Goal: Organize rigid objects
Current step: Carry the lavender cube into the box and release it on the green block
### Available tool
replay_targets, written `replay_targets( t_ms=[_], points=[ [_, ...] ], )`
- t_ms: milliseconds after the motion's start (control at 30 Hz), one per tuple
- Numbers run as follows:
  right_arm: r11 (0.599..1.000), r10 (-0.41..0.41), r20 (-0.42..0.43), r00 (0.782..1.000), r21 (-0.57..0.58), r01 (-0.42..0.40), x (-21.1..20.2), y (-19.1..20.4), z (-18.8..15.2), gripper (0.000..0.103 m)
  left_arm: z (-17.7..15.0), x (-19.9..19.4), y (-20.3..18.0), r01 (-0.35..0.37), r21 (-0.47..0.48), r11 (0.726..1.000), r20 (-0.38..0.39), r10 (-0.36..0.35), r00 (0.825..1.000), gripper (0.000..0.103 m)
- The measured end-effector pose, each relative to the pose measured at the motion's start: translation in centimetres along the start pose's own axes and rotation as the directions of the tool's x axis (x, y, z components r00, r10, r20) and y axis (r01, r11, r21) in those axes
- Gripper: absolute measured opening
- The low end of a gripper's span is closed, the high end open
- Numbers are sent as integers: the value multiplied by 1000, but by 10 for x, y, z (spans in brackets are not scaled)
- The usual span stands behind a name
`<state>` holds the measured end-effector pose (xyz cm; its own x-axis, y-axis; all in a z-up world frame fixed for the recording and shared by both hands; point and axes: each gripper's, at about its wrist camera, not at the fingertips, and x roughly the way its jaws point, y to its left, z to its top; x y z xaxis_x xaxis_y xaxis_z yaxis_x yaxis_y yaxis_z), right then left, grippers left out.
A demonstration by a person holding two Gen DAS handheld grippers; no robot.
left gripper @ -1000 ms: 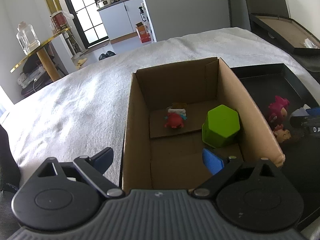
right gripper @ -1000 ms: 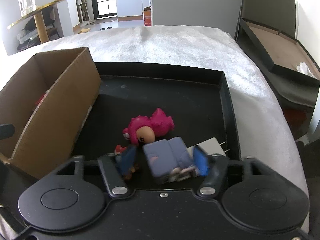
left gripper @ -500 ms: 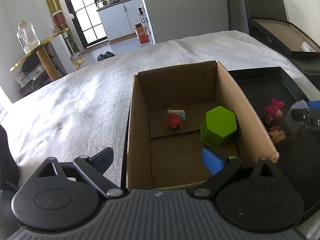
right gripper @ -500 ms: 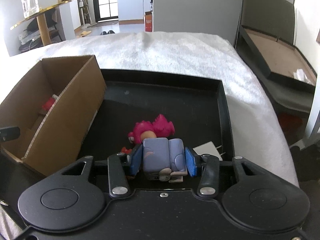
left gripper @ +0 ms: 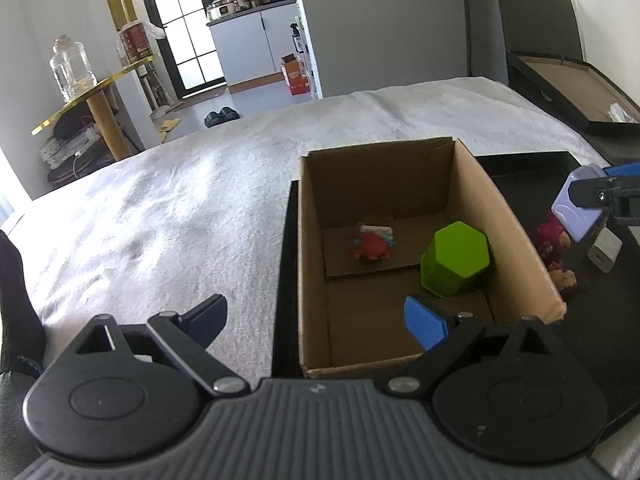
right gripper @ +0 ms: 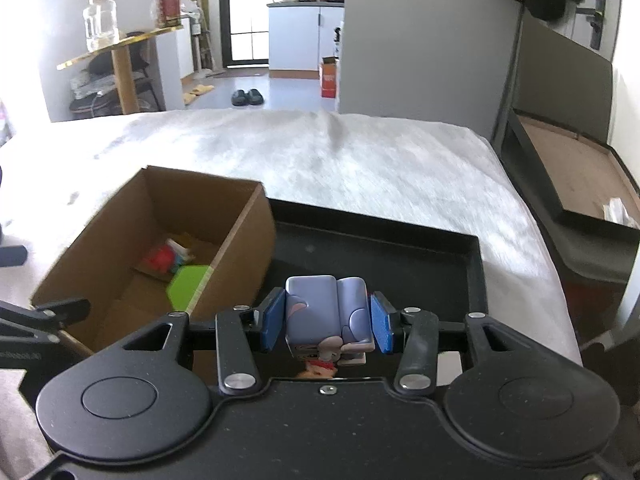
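A bed with a white blanket [right gripper: 360, 160] is seen, a kitchen doorway and a gold-edged side table [left gripper: 92, 96] with a glass jar behind it. On the blanket sit a black tray [right gripper: 476, 264] and an open cardboard box [left gripper: 516, 232], side by side and touching.

The right claw [right gripper: 326, 322] is clamped on a lavender block toy [right gripper: 326, 312], held up off the tray, the box just to its left. Its own housing hides most of the tray below; only a scrap of a red and tan figure shows under the block.

The left claw [left gripper: 316, 318] is spread wide with nothing between the pads, the near box wall standing just ahead of it, one finger inside the box outline, the other over the blanket. Ahead of it in the box lie a green hexagonal cup [left gripper: 456, 258] and a red toy [left gripper: 372, 246], details blurred. To its right on the tray, a pink-haired doll [left gripper: 554, 236], a smaller doll [left gripper: 564, 278] and a white charger [left gripper: 606, 250] are partly hidden by the box wall and the lifted block.
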<state>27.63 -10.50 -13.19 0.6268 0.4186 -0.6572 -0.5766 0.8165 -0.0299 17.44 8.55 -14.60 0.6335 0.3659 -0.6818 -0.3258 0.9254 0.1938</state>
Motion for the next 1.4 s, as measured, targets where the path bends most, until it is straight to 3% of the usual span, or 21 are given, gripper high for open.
replay_targets(
  t_ms=[300, 400, 567, 700, 833, 1033, 1400],
  points=[
    [997, 19, 46, 999, -77, -15, -6, 25, 20, 44, -1, 1, 10, -19, -9, 1000, 6, 19, 1000, 89],
    [995, 33, 59, 998, -100, -27, -6, 34, 28, 44, -1, -1, 13, -13, -22, 1000, 9, 14, 1000, 78],
    [989, 65, 69, 996, -138, -55, -5, 47, 37, 44, -3, 3, 16, -10, -26, 1000, -3, 10, 1000, 50],
    [982, 91, 66, 994, -172, -79, -2, 60, 41, 44, -3, 6, 20, 0, -42, 999, -9, -1, 1000, 40],
    [973, 110, 60, 992, -212, -96, 4, 75, 43, 44, -5, 7, 22, 23, -57, 998, -16, -24, 1000, 22],
    [959, 121, 49, 991, -263, -104, 18, 90, 46, 44, -5, 7, 18, 49, -53, 997, -14, -50, 999, 7],
    [931, 101, -19, 995, -350, -101, 41, 106, 42, 45, -5, 7, 18, 53, -60, 997, -13, -54, 998, 6]
  ],
)
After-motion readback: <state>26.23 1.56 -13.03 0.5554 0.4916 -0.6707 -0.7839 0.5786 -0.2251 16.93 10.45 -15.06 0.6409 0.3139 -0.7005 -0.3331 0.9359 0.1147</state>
